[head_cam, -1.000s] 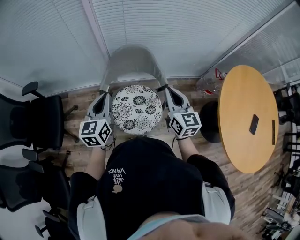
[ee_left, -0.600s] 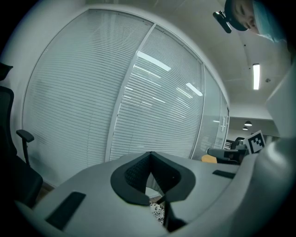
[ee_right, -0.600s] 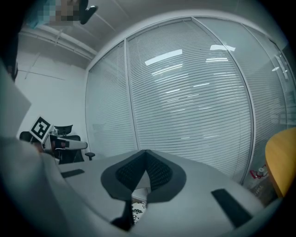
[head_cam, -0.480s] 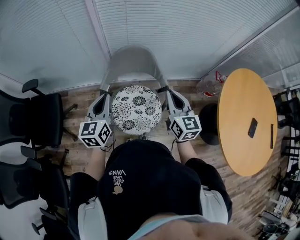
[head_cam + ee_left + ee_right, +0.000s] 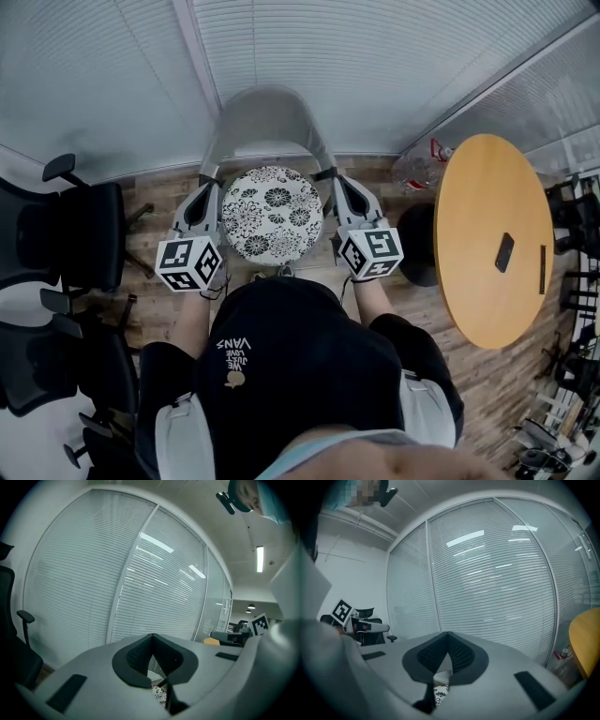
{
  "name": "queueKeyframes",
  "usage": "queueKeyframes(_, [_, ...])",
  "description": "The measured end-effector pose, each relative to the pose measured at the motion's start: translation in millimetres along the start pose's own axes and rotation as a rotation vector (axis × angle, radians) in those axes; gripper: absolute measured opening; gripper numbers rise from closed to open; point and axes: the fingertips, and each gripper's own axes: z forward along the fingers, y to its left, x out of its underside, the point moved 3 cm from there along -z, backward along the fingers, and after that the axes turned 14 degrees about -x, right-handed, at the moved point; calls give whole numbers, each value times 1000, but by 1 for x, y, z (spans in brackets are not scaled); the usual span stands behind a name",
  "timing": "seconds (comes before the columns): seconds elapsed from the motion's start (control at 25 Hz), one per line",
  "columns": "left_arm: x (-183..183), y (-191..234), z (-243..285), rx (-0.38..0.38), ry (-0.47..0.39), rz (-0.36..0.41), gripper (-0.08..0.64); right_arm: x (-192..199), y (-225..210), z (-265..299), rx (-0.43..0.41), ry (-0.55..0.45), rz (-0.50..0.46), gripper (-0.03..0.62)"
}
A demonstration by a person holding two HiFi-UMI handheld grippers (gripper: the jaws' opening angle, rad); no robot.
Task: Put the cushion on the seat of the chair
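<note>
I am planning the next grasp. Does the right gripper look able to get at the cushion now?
Probably yes. The right gripper lies close beside the right edge of the cushion, and nothing stands between them. Its jaws are shut, so they would have to open first.

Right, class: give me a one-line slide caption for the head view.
Floral cushion on the seat of the grey chair, flanked by the shut left gripper and right gripper.
</note>
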Motion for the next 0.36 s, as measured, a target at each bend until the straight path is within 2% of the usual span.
queueKeyframes(0.36, [0,-1,-1,3,0,3,11,1,1,-1,4,2,0,17])
